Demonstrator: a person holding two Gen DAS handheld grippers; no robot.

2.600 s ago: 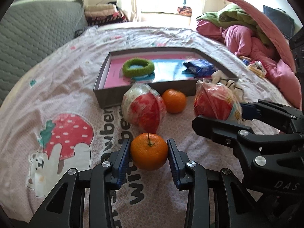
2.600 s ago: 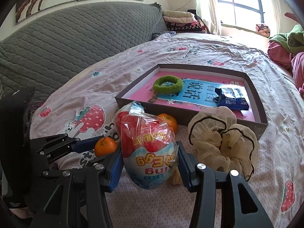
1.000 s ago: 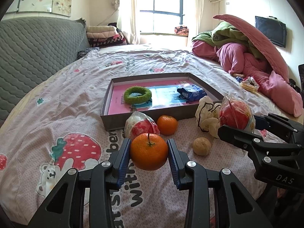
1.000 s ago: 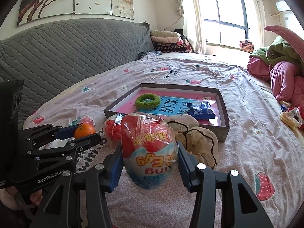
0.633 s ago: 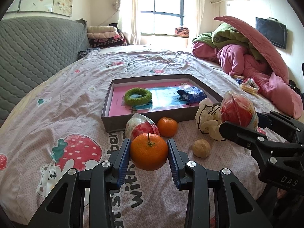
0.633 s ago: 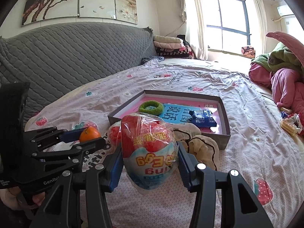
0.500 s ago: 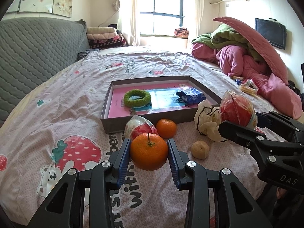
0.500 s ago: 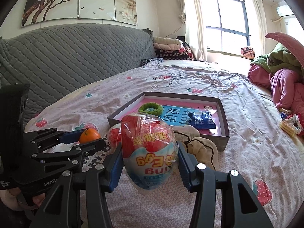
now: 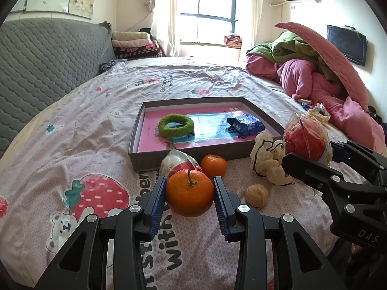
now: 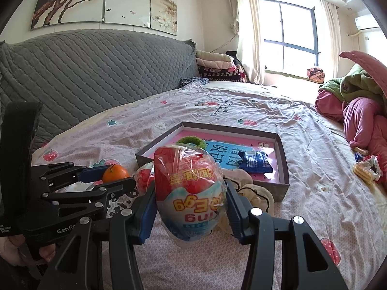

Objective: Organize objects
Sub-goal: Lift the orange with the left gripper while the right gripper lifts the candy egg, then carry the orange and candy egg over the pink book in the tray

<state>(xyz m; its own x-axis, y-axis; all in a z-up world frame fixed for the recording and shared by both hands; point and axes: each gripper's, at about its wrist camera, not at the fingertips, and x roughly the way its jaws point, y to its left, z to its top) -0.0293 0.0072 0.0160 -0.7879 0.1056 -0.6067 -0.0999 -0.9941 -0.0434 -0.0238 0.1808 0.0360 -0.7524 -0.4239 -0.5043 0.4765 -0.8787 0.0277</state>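
Observation:
My left gripper (image 9: 189,197) is shut on an orange (image 9: 189,195) and holds it above the bedspread; it also shows in the right wrist view (image 10: 115,172). My right gripper (image 10: 189,209) is shut on a wrapped toy egg (image 10: 189,188), red above and white-blue below, also seen in the left wrist view (image 9: 304,139). A grey box (image 9: 169,160) with a pink floor lies ahead, holding a green ring (image 9: 176,126) and a blue packet (image 9: 245,125). In front of it lie a second wrapped egg (image 9: 177,164), a second orange (image 9: 214,165), a walnut (image 9: 256,195) and a cream scrunchie (image 9: 268,162).
All this sits on a bed with a pink strawberry-print sheet (image 9: 84,145). A grey quilted headboard (image 10: 84,77) runs along the left. A heap of pink and green bedding (image 9: 321,77) lies at the right. Snack wrappers (image 10: 366,169) lie near the bedding.
Both grippers have risen from the bedspread with their objects held. A walnut shows where the egg was. In the last half second the views barely shifted.

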